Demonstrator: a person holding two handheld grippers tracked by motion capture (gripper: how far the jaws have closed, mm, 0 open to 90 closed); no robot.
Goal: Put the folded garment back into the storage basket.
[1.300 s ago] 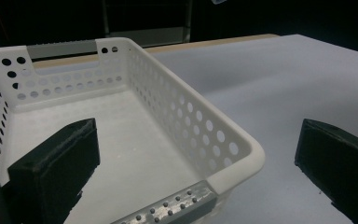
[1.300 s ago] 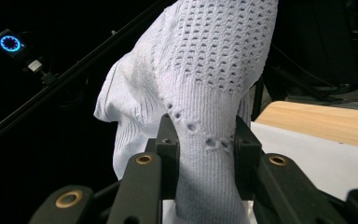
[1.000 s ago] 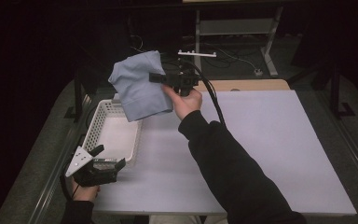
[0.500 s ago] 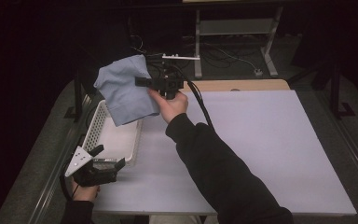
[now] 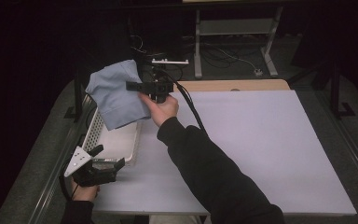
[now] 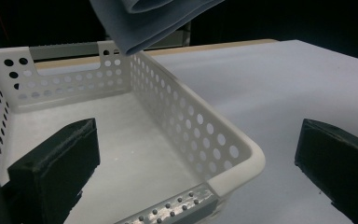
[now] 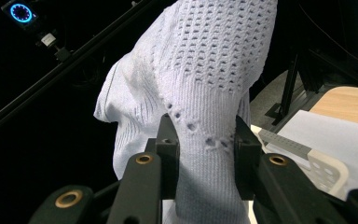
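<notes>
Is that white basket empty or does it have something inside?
Empty: the basket floor is bare; the blue cloth hangs above it in the right gripper.

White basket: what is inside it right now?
The basket floor looks bare; the light blue knit cloth hangs above it in the right gripper. The far end is covered.

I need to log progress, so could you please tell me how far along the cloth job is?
Done: the right tongs have the light blue knitted cloth clamped and lifted off the table. In hand: the cloth hangs above the far end of the white perforated basket, not inside it. The left tongs are open at the basket's near corner. Left, as far as I can judge: lowering the cloth into the basket and letting go.
</notes>
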